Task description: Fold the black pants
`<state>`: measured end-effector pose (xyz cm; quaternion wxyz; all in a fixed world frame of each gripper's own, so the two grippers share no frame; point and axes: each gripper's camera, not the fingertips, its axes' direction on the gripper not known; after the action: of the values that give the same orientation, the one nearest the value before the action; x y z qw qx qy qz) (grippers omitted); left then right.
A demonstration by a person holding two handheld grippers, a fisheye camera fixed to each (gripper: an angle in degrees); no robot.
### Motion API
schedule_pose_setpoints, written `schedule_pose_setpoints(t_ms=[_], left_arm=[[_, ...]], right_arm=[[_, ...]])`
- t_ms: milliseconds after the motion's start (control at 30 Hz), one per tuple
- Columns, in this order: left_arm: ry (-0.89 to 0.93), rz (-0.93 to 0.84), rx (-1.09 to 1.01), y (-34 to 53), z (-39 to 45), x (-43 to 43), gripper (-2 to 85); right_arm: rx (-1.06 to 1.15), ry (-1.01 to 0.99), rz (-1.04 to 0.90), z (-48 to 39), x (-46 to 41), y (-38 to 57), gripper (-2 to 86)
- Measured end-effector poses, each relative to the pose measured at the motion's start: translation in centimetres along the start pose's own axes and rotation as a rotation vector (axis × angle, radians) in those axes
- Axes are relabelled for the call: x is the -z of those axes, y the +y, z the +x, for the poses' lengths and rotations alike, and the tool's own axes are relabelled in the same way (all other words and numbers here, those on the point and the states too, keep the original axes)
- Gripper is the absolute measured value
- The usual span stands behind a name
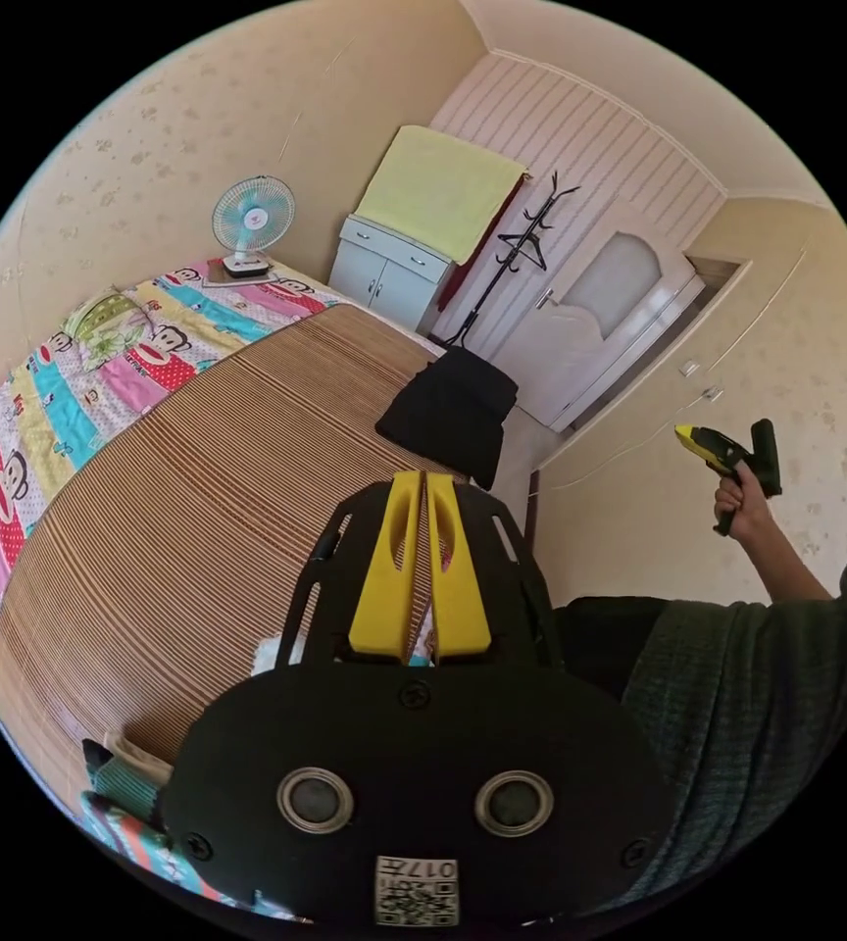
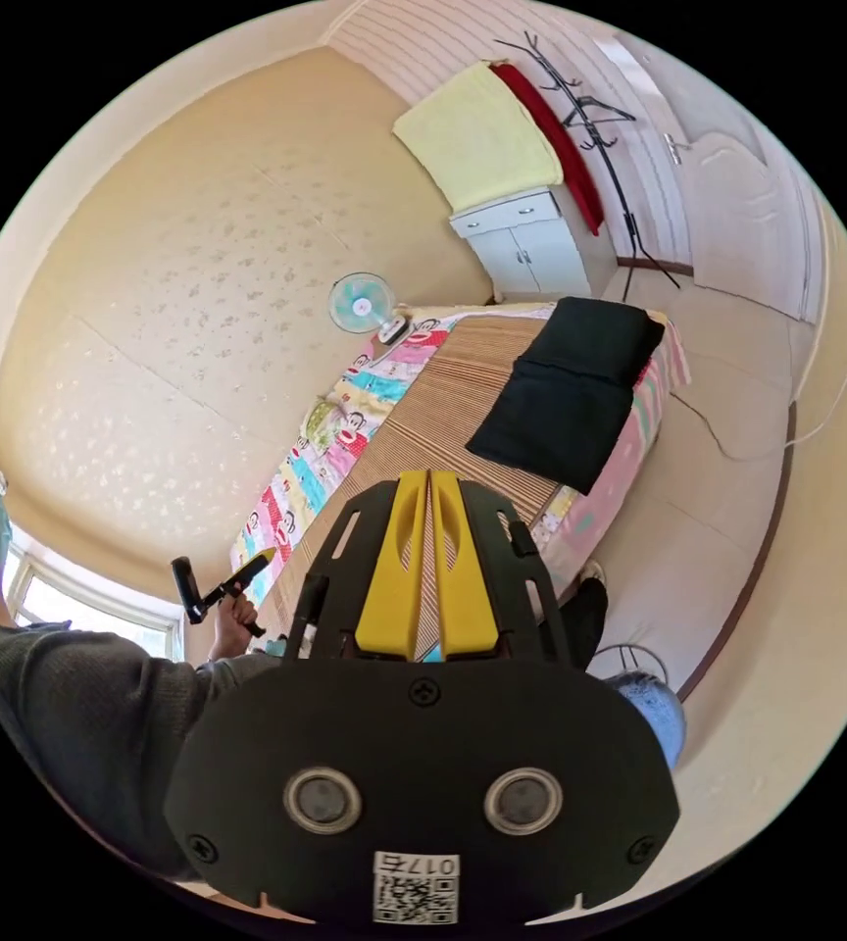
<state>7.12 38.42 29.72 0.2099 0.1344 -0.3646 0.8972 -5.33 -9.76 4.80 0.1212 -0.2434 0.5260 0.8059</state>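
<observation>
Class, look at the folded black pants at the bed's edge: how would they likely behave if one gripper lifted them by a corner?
The pants would probably droop and unfold, since they are soft layered cloth. One end already overhangs the bed, so a push might slide them off the striped mat.

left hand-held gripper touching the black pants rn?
Apart. In the left gripper view, the left hand-held gripper is held up with its jaws together, and striped mat shows between it and the black pants folded at the bed's far edge.

Bright warm daylight, fisheye-bent edges
</observation>
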Motion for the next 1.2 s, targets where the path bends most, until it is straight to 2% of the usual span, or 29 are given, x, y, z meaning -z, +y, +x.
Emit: schedule_pose_setpoints(t_ms=[267, 467, 567, 633, 700, 833, 933, 967, 1033, 1067, 1100, 1200], left_arm=[[-0.095, -0.145, 0.127, -5.2, -1.9, -8.0, -1.0], [-0.091, -0.276, 0.168, -13.6, -1.0, -15.9, -0.9], [0.146, -0.252, 0.379, -16.7, -3.3, -19.7, -0.8], [0.393, -0.145, 0.577, -17.2, -6.2, -22.3, -0.2], [0.402, -0.135, 0.657, -17.5, -7.4, -23.8, 0.9], [0.295, -0.224, 0.708, -18.7, -8.5, -25.5, 3.8], [0.264, -0.221, 0.748, -19.0, -9.2, -25.6, 4.0], [0.255, -0.221, 0.755, -19.0, -9.3, -25.6, 4.0], [0.221, -0.208, 0.800, -18.7, -10.0, -25.5, 4.0], [0.221, -0.197, 0.815, -18.6, -10.2, -25.4, 4.0], [0.238, -0.160, 0.849, -18.2, -10.6, -25.1, 4.0], [0.286, -0.058, 0.920, -16.8, -11.4, -24.3, 3.8]], right_arm=[[-0.239, -0.083, -0.085, 13.1, -1.6, -20.6, 1.4], [-0.322, -0.066, -0.175, 22.8, -4.0, -37.6, 4.8], [-0.362, -0.037, -0.289, 27.9, -6.9, -44.5, 7.8], [-0.396, -0.030, -0.380, 31.0, -9.3, -47.3, 10.1], [-0.465, -0.017, -0.493, 34.9, -12.5, -49.2, 13.1], [-0.515, -0.071, -0.589, 38.8, -16.2, -50.3, 15.7], [-0.517, -0.213, -0.674, 39.3, -18.7, -50.6, 9.6], [-0.478, -0.359, -0.642, 38.0, -18.6, -51.3, 6.2], [-0.461, -0.415, -0.584, 36.0, -16.9, -52.2, 4.1], [-0.453, -0.513, -0.545, 34.4, -15.5, -52.8, 2.8], [-0.422, -0.657, -0.509, 32.3, -14.2, -53.7, 2.0], [-0.281, -0.893, -0.454, 24.8, -12.4, -58.0, 0.6]])
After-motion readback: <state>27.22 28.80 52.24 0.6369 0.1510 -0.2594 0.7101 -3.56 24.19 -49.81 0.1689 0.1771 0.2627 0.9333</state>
